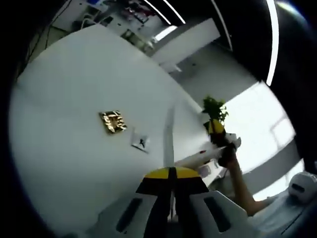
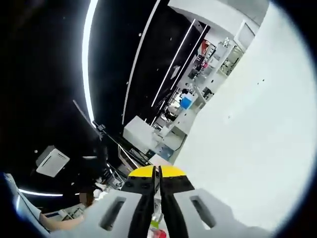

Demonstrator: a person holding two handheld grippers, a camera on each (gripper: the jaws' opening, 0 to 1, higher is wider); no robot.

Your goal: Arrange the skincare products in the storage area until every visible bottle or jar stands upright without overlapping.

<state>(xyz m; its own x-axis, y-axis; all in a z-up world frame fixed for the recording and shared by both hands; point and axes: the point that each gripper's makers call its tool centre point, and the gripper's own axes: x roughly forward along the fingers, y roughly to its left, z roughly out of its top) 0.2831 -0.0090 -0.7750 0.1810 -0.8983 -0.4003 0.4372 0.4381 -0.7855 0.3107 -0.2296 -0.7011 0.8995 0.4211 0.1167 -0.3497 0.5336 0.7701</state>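
Observation:
My left gripper rises from the bottom of the left gripper view with its yellow-tipped jaws pressed together and nothing between them. It faces a white wall. My right gripper is likewise shut and holds nothing, aimed up at a black ceiling with light strips. Low behind its jaws sit small green and red shapes, too small to identify. In the left gripper view a person's forearm reaches up at the right, its hand around a yellow and white thing that I cannot make out.
A gold plaque and a small sign hang on the white wall, and a green plant stands by a bright window. Distant shelves with small items run along a white wall in the right gripper view.

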